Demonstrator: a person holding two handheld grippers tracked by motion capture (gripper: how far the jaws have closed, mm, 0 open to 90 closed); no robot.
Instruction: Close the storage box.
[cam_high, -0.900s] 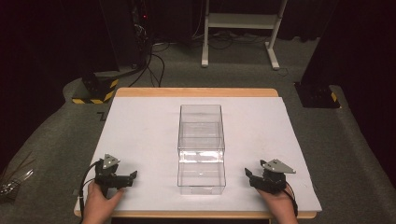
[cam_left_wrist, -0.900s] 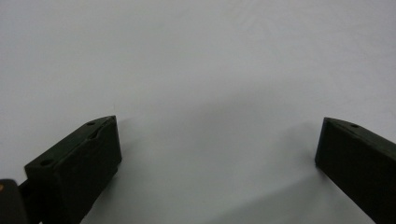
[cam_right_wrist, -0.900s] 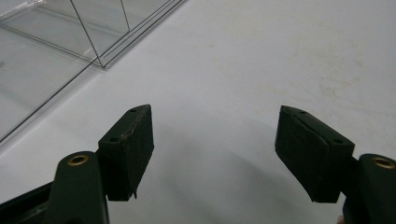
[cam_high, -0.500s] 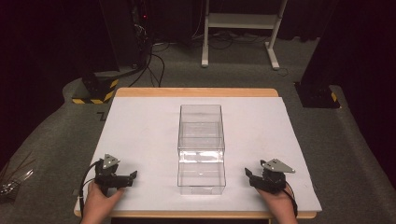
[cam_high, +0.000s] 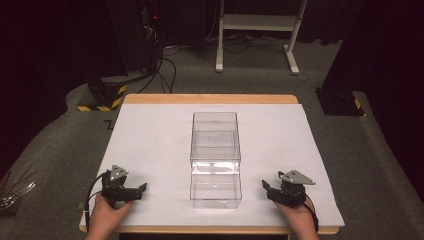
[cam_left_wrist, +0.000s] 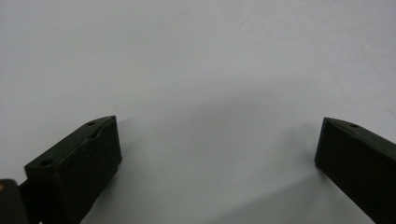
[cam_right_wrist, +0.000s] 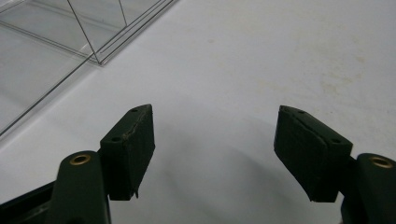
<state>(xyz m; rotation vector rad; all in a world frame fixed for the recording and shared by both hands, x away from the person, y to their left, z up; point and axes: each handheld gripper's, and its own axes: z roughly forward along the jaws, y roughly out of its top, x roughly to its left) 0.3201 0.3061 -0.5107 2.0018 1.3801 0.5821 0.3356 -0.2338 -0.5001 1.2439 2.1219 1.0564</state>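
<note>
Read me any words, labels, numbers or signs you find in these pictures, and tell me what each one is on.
No readable text.
Dark mark on the floor by the table's far left corner: partly hidden, cannot be read.
Yellow and black stripes on the floor-stand base: a hazard pattern, no words.
Clear box, left gripper, right gripper: no lettering seen.

A clear, empty plastic box stands upright at the table's middle, between my two hands, untouched.
</note>
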